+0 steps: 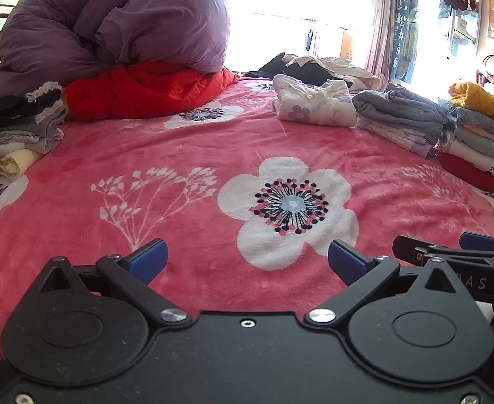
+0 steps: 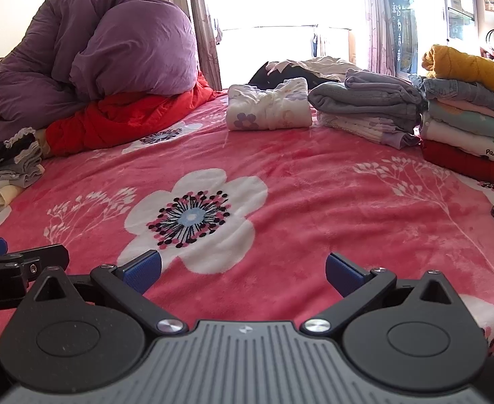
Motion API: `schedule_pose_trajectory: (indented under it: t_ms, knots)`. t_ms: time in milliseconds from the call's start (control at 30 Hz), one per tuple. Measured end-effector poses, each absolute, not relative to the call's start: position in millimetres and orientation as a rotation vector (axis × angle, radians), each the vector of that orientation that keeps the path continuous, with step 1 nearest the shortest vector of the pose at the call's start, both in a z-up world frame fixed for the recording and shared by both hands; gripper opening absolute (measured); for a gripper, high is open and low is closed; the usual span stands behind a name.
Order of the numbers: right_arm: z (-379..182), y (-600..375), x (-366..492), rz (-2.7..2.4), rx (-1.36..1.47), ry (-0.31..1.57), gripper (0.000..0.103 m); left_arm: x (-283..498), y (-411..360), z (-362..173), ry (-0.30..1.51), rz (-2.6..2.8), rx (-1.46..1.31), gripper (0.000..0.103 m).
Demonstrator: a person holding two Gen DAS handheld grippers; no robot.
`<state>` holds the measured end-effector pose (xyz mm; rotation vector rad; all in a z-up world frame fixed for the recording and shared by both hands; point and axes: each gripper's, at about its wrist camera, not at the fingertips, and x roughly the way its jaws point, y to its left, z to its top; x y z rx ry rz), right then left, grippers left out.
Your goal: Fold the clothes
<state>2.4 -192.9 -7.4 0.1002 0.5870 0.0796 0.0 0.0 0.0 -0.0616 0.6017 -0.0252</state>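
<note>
Pink floral blanket [image 2: 314, 181] covers bed; bright window [image 2: 287, 0] behind.

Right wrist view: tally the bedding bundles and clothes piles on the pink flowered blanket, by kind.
Bundled quilts: 2 (puffy purple quilt, red quilt)
Folded clothes piles: 4 (frilled grey pile at left, white floral folded bundle, grey-topped pile, tall mustard-topped stack)
Unfolded heaps: 1 (black and white heap by the window)
Total: 7
</note>
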Motion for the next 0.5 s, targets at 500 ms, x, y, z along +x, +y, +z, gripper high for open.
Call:
schedule_pose_trajectory:
  t_ms: [500]
  knots:
    - [-10.2,-192.1,2.3,0.080,0.101,0.593,0.103,-1.0,-2.1,-0.3,0.604,-0.025,-0.039,0.103]
